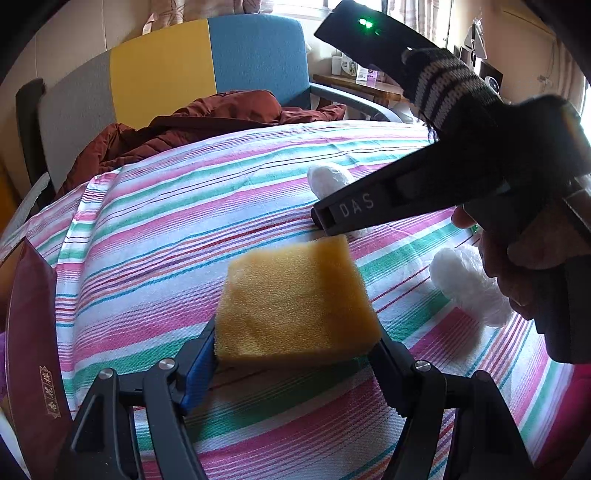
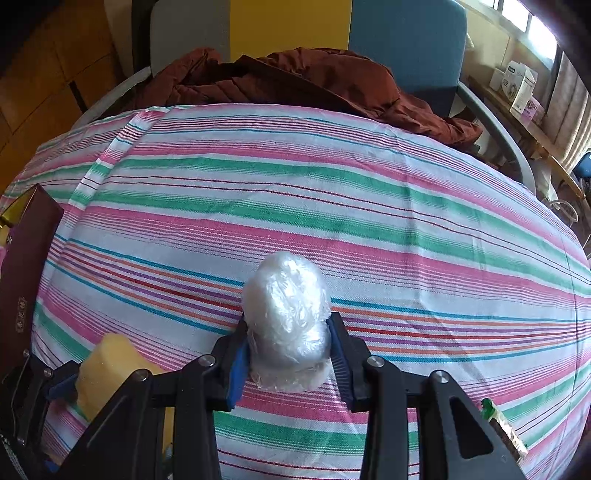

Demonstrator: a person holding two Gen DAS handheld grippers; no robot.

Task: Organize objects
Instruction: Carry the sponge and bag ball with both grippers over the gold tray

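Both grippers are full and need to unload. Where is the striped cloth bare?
Bare: the broad far stretch of the striped cloth up to the red jacket. Crowded: the near edge, with the sponge, wrapped bundle and dark box.

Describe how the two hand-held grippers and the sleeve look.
Both are black plastic with scissor-like linkages joined by round silver pivot bolts. The left hand-held gripper and the right hand-held gripper carry blue ribbed pads inside their fingers. Seen from the left wrist, the right one's finger is embossed "DAS", and a green light glows on its dark body. The sleeve is dark knit with pale stripes.
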